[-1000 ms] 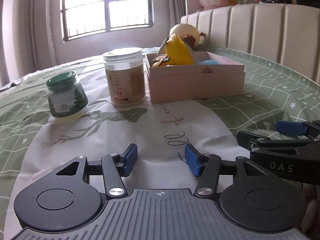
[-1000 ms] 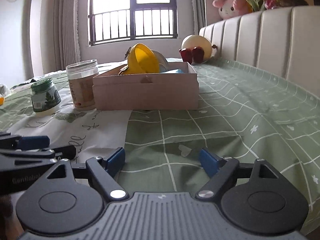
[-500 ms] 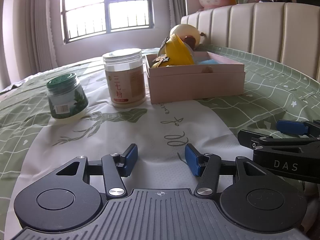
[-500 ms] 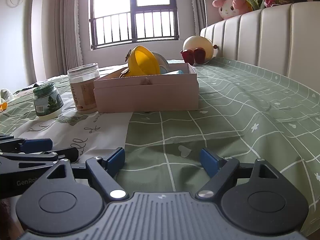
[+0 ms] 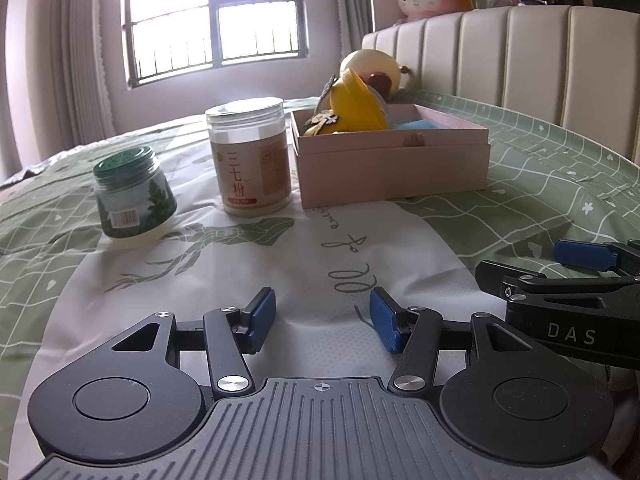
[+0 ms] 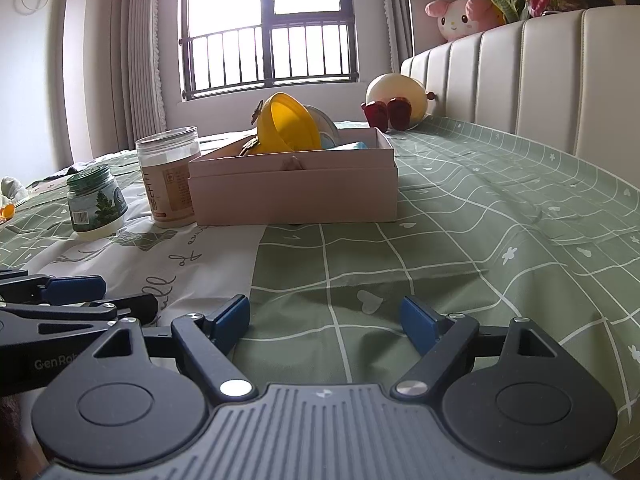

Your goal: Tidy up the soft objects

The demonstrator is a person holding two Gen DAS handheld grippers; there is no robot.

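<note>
Yellow soft toy (image 5: 352,108) sits in the pink cardboard box (image 5: 392,168), well ahead of my left gripper (image 5: 322,320) and right gripper (image 6: 324,322); both gape empty. Box walls hide its lower half.

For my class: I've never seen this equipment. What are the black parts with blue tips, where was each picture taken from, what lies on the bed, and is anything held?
These are two hand-held grippers, each carrying its own camera that looks along its fingers. One picture looks over the left gripper, the other over the right gripper. Both stand open and hold nothing. On the green bedspread stand a green-lidded jar, a clear jar of powder and a pink box holding a yellow soft toy. A cream plush lies by the headboard.
</note>
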